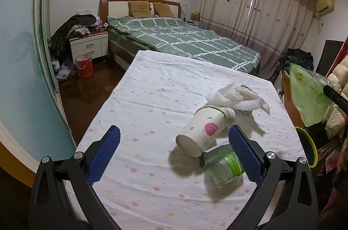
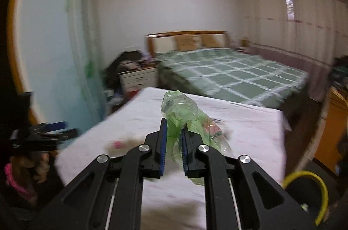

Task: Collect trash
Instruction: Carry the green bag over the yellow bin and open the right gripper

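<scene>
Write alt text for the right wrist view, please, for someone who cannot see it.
The right tongs are shut on a crumpled green plastic wrapper, held above a table draped in pale cloth. Behind, blurred, stands a bed with a green checked cover.

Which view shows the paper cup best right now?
Left wrist: the paper cup lies sharp and whole on its side on the table. Right wrist shows only a pink-and-white blur near the gripper.

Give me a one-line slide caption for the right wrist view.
Right gripper clamps a crumpled green plastic bag above the cloth-covered table, bed beyond.
</scene>
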Motion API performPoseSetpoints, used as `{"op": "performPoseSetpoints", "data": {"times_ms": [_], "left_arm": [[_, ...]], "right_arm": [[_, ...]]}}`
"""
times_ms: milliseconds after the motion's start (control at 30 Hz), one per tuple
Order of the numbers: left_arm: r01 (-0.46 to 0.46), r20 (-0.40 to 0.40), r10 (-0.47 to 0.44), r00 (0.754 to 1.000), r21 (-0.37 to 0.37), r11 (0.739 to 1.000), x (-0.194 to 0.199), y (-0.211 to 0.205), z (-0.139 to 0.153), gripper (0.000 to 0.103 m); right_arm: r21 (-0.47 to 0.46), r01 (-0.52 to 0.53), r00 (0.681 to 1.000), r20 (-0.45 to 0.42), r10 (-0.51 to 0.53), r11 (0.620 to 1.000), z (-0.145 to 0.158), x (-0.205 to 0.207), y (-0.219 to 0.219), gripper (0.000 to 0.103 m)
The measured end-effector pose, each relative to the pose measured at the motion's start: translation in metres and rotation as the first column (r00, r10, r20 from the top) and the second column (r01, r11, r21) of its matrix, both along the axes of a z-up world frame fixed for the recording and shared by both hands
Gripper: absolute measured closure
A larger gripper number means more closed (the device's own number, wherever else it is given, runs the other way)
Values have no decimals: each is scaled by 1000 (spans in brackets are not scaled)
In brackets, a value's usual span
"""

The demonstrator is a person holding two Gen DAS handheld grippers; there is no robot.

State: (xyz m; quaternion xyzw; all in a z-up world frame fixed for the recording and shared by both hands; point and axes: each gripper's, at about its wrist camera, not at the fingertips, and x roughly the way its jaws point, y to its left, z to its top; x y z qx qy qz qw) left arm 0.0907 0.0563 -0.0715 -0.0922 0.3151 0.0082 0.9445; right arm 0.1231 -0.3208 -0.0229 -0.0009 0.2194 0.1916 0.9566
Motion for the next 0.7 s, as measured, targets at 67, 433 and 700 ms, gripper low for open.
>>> {"op": "performPoseSetpoints", "data": {"times_ms": [67, 433, 700], "left_arm": [[6, -1, -6, 1000, 3, 1000, 2, -4, -1, 5], [72, -20, -71, 997, 25, 997, 18, -45, -3, 5], [124, -38, -122, 992, 58, 991, 30, -81, -1, 5]], "right_arm": [[-15, 116, 993, -17, -116, 993, -11, 5, -31, 89], [-157, 470, 859, -143, -491, 869, -100, 43, -157, 89], [-188, 516, 808, -217, -548, 836, -148, 58, -193, 69]]}}
